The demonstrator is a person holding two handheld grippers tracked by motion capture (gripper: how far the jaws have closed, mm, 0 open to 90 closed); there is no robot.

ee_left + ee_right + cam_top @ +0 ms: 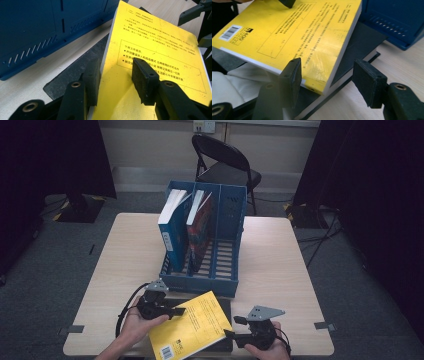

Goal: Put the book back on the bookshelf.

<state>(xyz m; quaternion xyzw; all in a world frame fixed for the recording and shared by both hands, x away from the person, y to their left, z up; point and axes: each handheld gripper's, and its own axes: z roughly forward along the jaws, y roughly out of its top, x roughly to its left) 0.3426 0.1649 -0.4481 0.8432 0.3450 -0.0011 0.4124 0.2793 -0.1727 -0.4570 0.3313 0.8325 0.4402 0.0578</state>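
Left to right: the left gripper [176,311] clasped the yellow book [192,327] at its left edge, one pad beneath the cover and one pad [143,80] bearing on the printed face; the book was tilted, lying over a dark book [226,307] at the near edge of the table [280,270], just in front of the blue file rack [227,285]. The right gripper [228,334] stood with its jaws apart at the book's right corner, the pads [368,81] clear of the cover and holding nothing. To finish the lift well, the left grip would probably need to stay deep on the edge while the right took the free corner, so that the book rose upright toward the rack's empty right compartment. Two books [172,225] stood in the rack's other slots. The tabletop was pale wood; beyond it stood a black folding chair [225,162] on grey carpet, with dark curtains [380,185] at either side.
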